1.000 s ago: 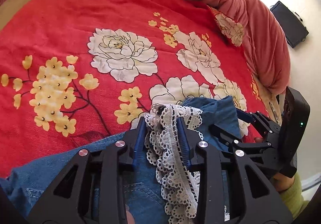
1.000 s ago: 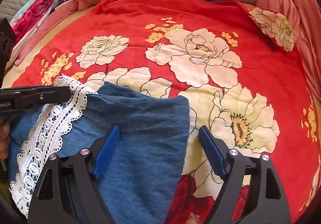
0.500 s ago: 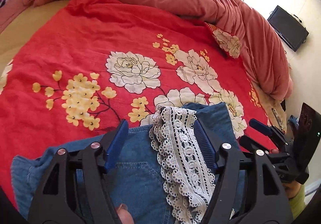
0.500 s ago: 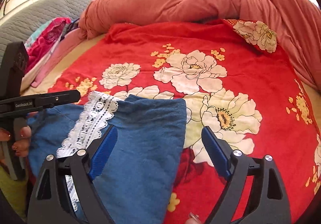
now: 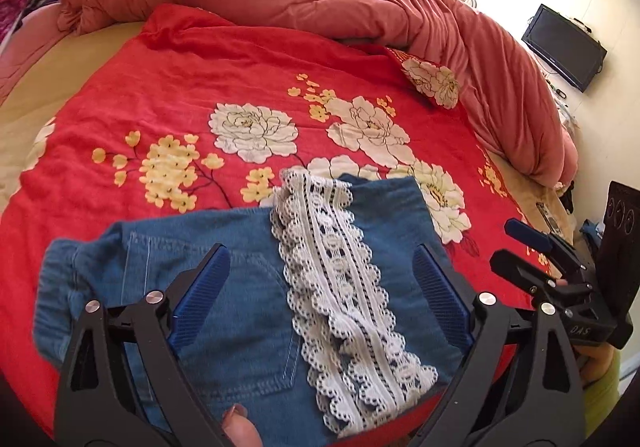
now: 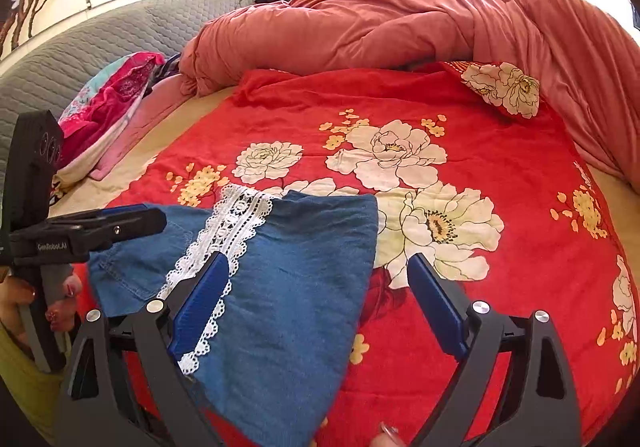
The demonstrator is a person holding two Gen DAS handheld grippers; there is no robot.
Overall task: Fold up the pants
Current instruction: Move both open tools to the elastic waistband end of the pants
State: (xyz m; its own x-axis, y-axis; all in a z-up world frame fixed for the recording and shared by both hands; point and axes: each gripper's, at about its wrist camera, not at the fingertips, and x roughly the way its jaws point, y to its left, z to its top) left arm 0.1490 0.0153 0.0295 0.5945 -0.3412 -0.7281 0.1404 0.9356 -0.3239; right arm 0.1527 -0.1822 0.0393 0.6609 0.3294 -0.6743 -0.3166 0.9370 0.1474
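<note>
Left gripper (image 5: 320, 287) now off the lace (image 5: 340, 271), wide like right gripper (image 6: 320, 303), above pants (image 5: 224, 287).

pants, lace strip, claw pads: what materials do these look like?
Pants: blue denim, matte, going by the woven look and the pale topstitching around the pocket.
Lace strip: white openwork trim, probably cotton or synthetic crochet lace; scalloped edges, with the blue showing through the holes.
Left claw pads: blue, ribbed, likely rubber or moulded plastic, on black matte arms with metal screws.
</note>
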